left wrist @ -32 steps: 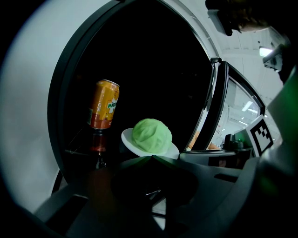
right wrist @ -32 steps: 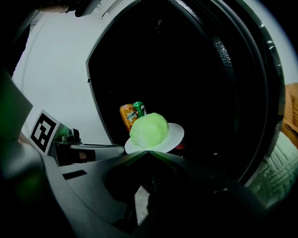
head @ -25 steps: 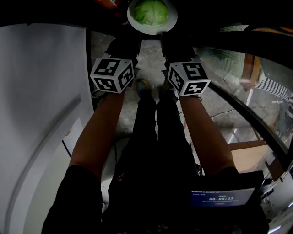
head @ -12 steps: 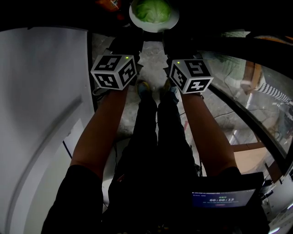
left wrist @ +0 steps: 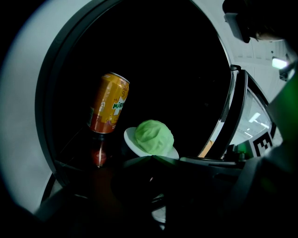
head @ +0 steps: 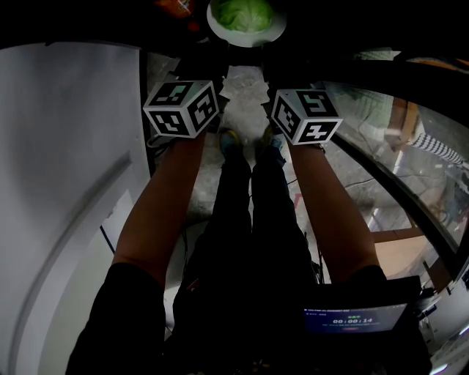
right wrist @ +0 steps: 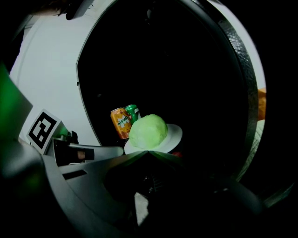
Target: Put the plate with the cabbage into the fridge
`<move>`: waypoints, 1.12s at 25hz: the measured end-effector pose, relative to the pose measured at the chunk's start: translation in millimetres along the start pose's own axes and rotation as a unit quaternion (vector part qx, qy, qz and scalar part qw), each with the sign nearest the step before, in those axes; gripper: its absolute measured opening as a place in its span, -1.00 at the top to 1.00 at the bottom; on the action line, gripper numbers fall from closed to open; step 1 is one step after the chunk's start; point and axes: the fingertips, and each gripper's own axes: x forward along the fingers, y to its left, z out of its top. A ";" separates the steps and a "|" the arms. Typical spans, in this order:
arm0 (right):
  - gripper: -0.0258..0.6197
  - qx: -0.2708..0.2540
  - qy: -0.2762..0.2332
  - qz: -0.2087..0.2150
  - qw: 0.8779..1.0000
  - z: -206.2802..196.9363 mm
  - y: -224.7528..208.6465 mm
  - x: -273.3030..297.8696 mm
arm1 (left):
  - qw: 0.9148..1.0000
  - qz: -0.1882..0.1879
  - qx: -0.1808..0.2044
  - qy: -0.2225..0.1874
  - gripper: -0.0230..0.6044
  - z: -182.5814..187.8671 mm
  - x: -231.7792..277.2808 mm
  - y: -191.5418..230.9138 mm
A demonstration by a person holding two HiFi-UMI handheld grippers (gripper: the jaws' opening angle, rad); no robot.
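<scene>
Inside the open fridge (left wrist: 163,69), just beside the orange can (left wrist: 108,103) and near a green can (right wrist: 132,111), holding the plate (head: 245,41) level with the cabbage (head: 244,13) centred on it. Clamped on the near rim with the left gripper (left wrist: 151,158) and right gripper (right wrist: 148,152) side by side, jaws pressed together on the thin edge, probably to share the weight and prevent tipping. Cannot tell whether resting on the shelf yet.

the floor (head: 242,88) is pale, mottled grey, brightest in the strip straight ahead. a tan wooden board (head: 399,253) lies low at the right. a white ceiling light (left wrist: 279,62) glows overhead.
</scene>
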 end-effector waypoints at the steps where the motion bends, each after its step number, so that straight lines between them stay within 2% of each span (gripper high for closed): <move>1: 0.90 0.000 -0.003 -0.001 1.000 1.3 -0.9 -1.2 | 1.000 0.001 0.001 -0.002 0.92 0.5 -1.2 0.5; 5: 0.90 -0.013 -0.012 -0.005 1.000 7.4 -4.7 -9.2 | 1.000 0.007 0.015 -0.015 0.92 4.1 -12.4 3.1; 10: 0.91 -0.067 -0.033 -0.031 0.997 17.7 -7.0 -27.9 | 0.997 0.021 0.047 -0.050 0.92 13.0 -34.3 0.9; 14: 0.91 -0.089 -0.056 -0.037 0.994 37.2 -5.2 -42.9 | 0.995 0.027 0.070 -0.072 0.92 27.6 -44.5 -8.6; 19: 0.91 -0.101 -0.068 -0.037 0.992 52.2 5.0 -54.6 | 0.992 0.027 0.087 -0.093 0.92 41.3 -59.7 -20.1; 28: 0.91 -0.107 -0.068 -0.035 0.991 67.6 25.6 -66.0 | 0.991 0.020 0.093 -0.099 0.92 56.3 -78.7 -29.7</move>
